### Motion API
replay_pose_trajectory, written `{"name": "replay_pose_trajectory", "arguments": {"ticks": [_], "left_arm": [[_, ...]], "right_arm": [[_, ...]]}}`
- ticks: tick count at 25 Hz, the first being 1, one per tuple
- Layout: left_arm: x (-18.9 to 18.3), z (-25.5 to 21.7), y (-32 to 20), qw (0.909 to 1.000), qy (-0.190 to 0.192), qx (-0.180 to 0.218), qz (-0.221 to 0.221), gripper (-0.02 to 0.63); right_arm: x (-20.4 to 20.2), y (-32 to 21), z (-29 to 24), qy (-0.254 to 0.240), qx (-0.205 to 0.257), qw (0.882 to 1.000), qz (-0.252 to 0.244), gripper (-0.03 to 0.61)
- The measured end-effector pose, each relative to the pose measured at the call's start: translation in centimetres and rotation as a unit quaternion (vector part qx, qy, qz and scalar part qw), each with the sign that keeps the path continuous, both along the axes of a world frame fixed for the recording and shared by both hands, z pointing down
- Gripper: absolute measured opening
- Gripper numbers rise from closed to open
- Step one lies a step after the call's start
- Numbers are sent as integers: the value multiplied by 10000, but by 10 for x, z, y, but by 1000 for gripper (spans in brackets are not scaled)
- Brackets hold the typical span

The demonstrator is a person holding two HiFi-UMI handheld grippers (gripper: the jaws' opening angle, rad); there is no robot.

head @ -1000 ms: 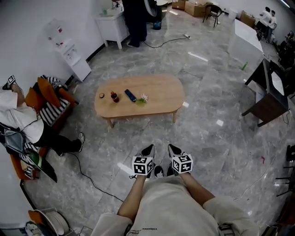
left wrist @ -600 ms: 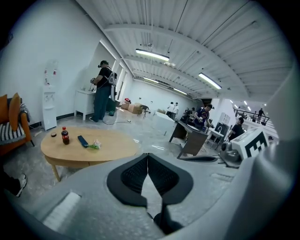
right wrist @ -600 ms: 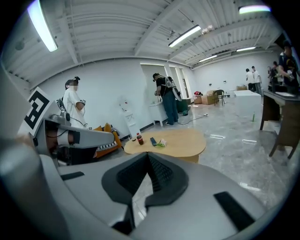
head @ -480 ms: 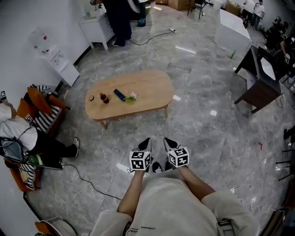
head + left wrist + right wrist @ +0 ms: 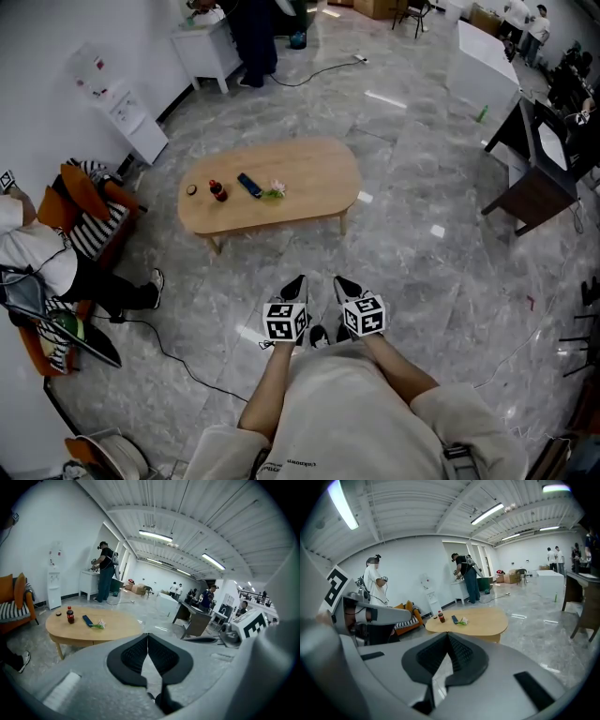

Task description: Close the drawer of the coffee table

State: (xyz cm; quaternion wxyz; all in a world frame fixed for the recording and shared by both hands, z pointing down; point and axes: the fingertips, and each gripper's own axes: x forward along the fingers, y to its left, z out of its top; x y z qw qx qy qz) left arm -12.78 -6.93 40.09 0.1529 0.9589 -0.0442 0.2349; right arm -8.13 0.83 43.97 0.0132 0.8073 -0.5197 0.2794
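Well off from the oval light-wood coffee table (image 5: 309, 183), we hold left gripper (image 5: 296, 284) and right gripper (image 5: 341, 284) clenched, empty, nothing within reach; drawer not visible.

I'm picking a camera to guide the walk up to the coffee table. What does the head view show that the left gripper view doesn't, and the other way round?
Only the head view: the person's arms behind the left gripper and right gripper, the cable across the floor, and the table's whole oval top. Only the left gripper view: that gripper's jaws closed together with nothing between them, and the ceiling lights. Both: the coffee table with the bottle on it. Neither lets me make out a drawer.
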Motion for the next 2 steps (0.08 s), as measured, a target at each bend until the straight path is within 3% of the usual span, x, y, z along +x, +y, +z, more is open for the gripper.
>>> {"name": "replay_pose_trajectory", "arguments": {"ticks": [2], "left_arm": [[0, 0, -4, 10000, 19, 3, -47, 11]], "right_arm": [[-2, -2, 1, 15, -11, 10000, -33, 17]]}}
